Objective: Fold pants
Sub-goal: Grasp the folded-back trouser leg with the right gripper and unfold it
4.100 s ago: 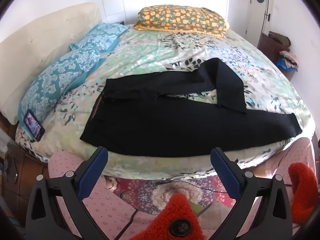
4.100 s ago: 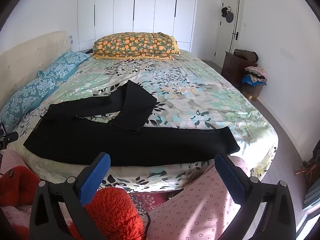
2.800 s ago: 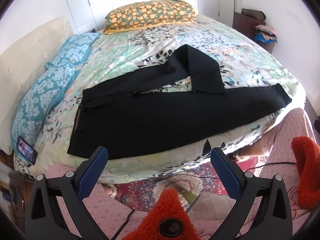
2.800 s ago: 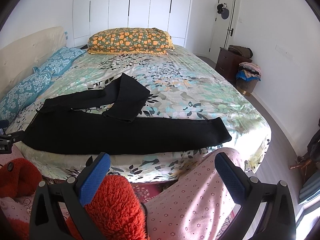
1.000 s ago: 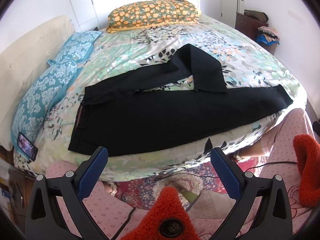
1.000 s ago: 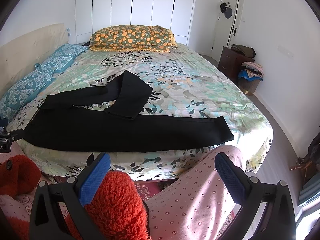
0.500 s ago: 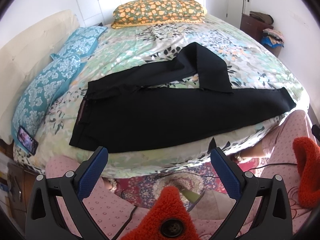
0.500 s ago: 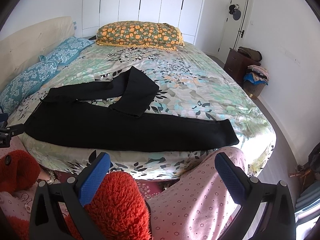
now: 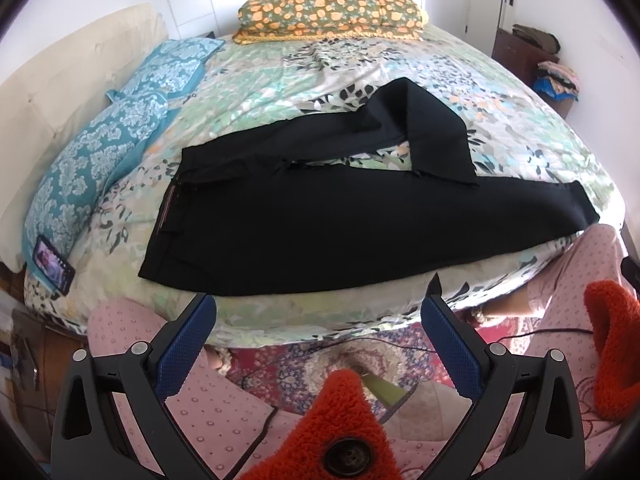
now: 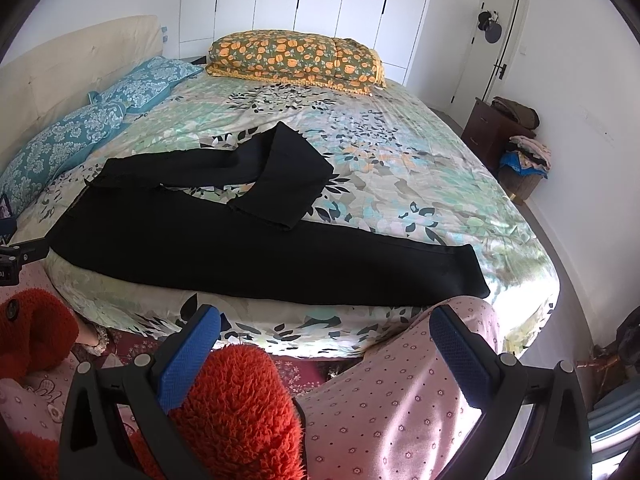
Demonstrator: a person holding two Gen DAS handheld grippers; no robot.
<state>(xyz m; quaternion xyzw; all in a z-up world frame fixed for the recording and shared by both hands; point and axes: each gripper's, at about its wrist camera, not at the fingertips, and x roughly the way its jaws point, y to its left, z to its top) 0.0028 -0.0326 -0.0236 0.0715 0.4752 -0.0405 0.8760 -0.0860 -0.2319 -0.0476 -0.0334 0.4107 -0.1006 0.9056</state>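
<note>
Black pants (image 9: 340,232) lie spread on the floral bed cover (image 9: 280,80), waistband at the left, one leg straight along the near edge, the far leg bent back on itself. They also show in the right wrist view (image 10: 248,240). My left gripper (image 9: 318,340) is open and empty, below the bed's near edge, short of the pants. My right gripper (image 10: 326,352) is open and empty, below the near edge close to the straight leg's cuff (image 10: 472,276).
Blue patterned pillows (image 9: 104,152) and a phone (image 9: 52,260) lie at the bed's left. A folded orange floral quilt (image 10: 296,60) sits at the far side. A dark cabinet (image 10: 496,128) and a clothes basket (image 10: 524,168) stand right. The person's pink-clad legs and red sleeves fill the foreground.
Both grippers have drifted slightly closer to the bed and stay open. The pants have not moved.
</note>
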